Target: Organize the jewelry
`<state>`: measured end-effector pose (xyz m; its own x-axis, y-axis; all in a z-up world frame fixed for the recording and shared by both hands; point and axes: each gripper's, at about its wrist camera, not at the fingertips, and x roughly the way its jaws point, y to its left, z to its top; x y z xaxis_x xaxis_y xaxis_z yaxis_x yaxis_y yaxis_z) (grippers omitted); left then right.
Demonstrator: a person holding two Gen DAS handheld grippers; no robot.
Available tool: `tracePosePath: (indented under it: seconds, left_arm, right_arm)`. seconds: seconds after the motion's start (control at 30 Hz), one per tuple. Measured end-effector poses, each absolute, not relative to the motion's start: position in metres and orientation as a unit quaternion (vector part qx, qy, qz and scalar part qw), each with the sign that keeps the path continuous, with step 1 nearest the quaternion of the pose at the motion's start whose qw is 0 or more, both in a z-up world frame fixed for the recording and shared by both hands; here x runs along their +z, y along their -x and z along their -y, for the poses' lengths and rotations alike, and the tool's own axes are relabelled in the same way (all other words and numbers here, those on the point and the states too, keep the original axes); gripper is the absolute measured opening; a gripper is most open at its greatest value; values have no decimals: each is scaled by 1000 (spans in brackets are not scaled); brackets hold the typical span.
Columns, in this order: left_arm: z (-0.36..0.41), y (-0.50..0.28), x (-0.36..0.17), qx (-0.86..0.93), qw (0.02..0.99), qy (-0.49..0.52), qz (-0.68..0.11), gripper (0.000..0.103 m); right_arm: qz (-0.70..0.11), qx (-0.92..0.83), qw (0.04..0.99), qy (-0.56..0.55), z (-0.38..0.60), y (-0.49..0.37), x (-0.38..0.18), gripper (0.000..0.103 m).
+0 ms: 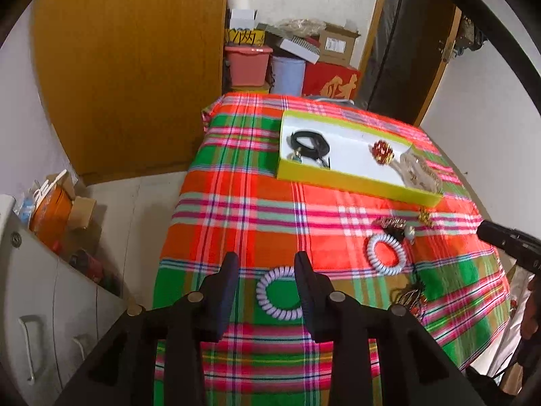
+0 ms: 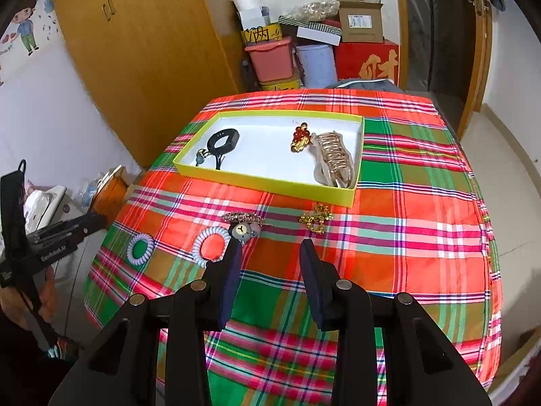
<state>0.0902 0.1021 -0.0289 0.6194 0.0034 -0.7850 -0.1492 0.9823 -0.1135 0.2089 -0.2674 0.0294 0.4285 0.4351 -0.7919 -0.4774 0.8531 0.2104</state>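
Note:
My left gripper (image 1: 266,258) stands open over the near left of the plaid cloth. A lilac spiral hair tie (image 1: 262,292) lies flat between its fingers, its right side hidden behind one finger. A white spiral tie (image 1: 371,253) lies further right. My right gripper (image 2: 270,247) is open and holds nothing; just beyond its left finger sit a bear hair clip (image 2: 243,231) and a rhinestone barrette (image 2: 241,217). A gold brooch (image 2: 316,221) lies ahead. The yellow tray (image 2: 267,187) holds a black band (image 2: 223,140), a red bead ornament (image 2: 301,137) and a gold claw clip (image 2: 334,159).
The cloth-covered table (image 2: 422,203) drops off at the left and near edges. A dark tasselled piece (image 1: 410,292) lies near the right front. Boxes and bins (image 2: 294,54) are stacked behind the table beside a wooden wardrobe (image 2: 142,61). A white cabinet (image 1: 50,287) stands left.

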Motion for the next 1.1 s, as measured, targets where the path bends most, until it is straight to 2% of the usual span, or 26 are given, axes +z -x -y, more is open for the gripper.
tracePosePath:
  seconds: [0.63,0.67,0.8,1.1]
  left_arm:
    - [-93,-104,-86,48,881,44,-469,34]
    - [-92,-104,-86,48,881,42,-468,33]
    - [-92,-106,-87,59,884,29,-464,11]
    - [-90,-114,-86,55,885,34,-461,9]
  right_arm:
    - [-488,242,838,35,264,-237,-1,36]
    - [-489,239,838,35,264,-241,-3,36]
    - [-493,234,837,38,262,-251,-10,36]
    - [-510,215,832,47,260,-274,-36,36]
